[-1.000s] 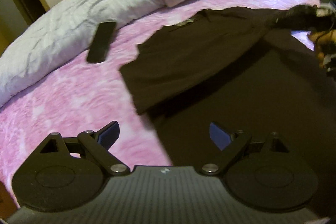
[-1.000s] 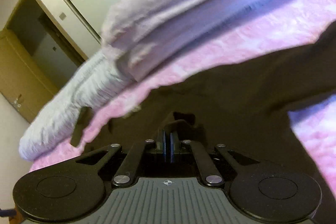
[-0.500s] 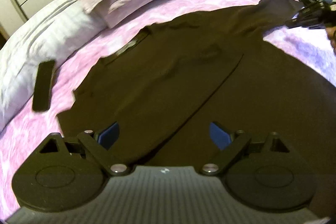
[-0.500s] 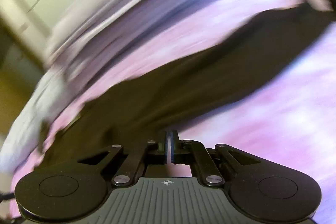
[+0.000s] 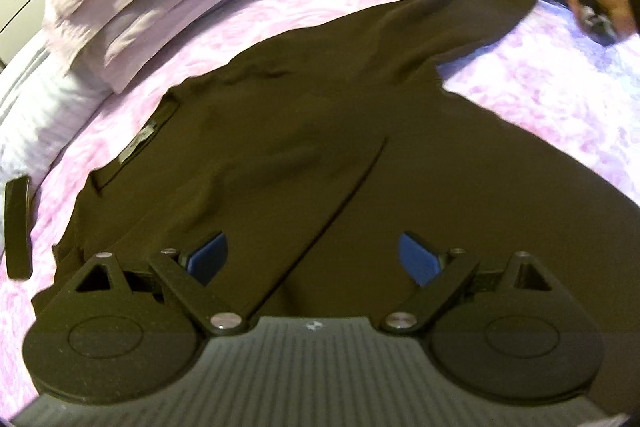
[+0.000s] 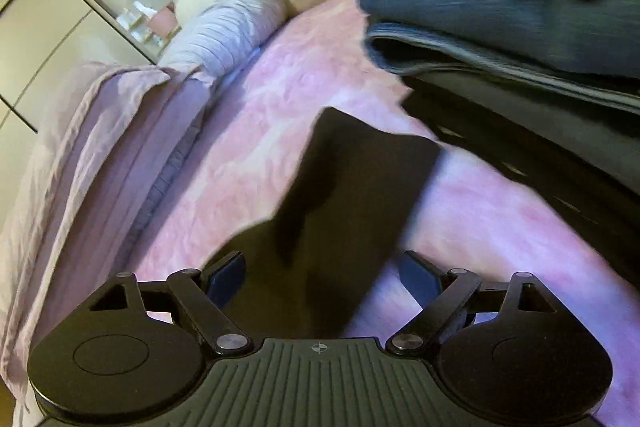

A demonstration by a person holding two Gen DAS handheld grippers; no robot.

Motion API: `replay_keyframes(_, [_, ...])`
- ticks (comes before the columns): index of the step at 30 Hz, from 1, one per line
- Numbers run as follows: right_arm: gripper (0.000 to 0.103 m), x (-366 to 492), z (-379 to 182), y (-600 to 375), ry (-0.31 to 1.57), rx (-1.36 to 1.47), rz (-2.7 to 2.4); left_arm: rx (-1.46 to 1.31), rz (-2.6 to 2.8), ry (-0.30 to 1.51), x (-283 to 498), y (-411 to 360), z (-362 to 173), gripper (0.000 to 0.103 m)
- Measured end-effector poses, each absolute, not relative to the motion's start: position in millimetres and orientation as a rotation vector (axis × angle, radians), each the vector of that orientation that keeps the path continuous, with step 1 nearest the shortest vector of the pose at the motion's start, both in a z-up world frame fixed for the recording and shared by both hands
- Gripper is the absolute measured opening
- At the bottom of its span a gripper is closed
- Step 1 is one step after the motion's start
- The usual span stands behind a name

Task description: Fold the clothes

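Right gripper, jaws spread, above a dark sleeve on the pink bedspread.

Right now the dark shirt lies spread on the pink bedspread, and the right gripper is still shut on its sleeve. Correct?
Not quite. The right gripper is open: the right wrist view shows its fingers spread apart over the sleeve. The shirt does lie spread on the pink bedspread.

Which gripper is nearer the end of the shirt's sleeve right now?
Right. The right gripper hangs over the sleeve, jaws open, cuff just ahead. The left gripper, also open, sits over the dark shirt body, far from that cuff.
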State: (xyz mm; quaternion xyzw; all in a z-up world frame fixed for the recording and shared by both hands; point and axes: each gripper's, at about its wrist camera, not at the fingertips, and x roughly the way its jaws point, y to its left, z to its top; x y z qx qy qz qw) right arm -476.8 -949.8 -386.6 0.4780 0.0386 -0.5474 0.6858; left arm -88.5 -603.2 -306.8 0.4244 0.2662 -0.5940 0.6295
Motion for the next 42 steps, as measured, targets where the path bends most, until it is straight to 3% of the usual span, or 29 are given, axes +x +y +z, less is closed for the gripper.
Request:
replay_keyframes(1, [0.014,-476,-387,-954,0.088,1.081,-1.229,0.975,-1.363,0.603,-91,-604,-304,0.091])
replay_keyframes(2, [0.006,-476,-387,-955,0.087,1.094,-1.239,0.974,-1.364,0.597,-93,-603,-301,0.091])
replay_keyframes(10, [0.006,-410,-303,-908,0.172,0.812,-1.174,0.918,-1.317,0.587,-80,-574,-271,0.091])
replay_keyframes(17, [0.007,-230,-182,-766,0.095,0.347,-0.688,0.833,-1.2,0.599,-35,-503,-246,0.091])
replay_keyframes(22, [0.007,-92,-226,-624,0.162,0.219,-0.332,0.802,-1.074,0.646,5,-431,-241,0.091])
replay_keyframes(24, [0.008,-41,-272,-570,0.325,0.133,-0.21,0.793,-1.022,0.679,24,-401,-245,0.091])
replay_keyframes(25, [0.029,-21,-294,-548,0.413,0.091,-0.17,0.789,-0.999,0.691,32,-386,-247,0.091])
replay_keyframes(26, [0.059,-12,-310,-532,0.476,0.083,-0.147,0.785,-0.977,0.702,40,-372,-248,0.091])
replay_keyframes(27, [0.066,-7,-324,-518,0.531,0.084,-0.129,0.779,-0.959,0.715,46,-359,-250,0.091])
replay_keyframes(34, [0.068,-69,-337,-513,0.729,0.191,-0.21,0.762,-1.027,0.794,56,-327,-260,0.091])
replay_keyframes(42, [0.068,-208,-343,-537,0.997,0.316,-0.365,0.789,-1.318,0.833,-11,-323,-286,0.091])
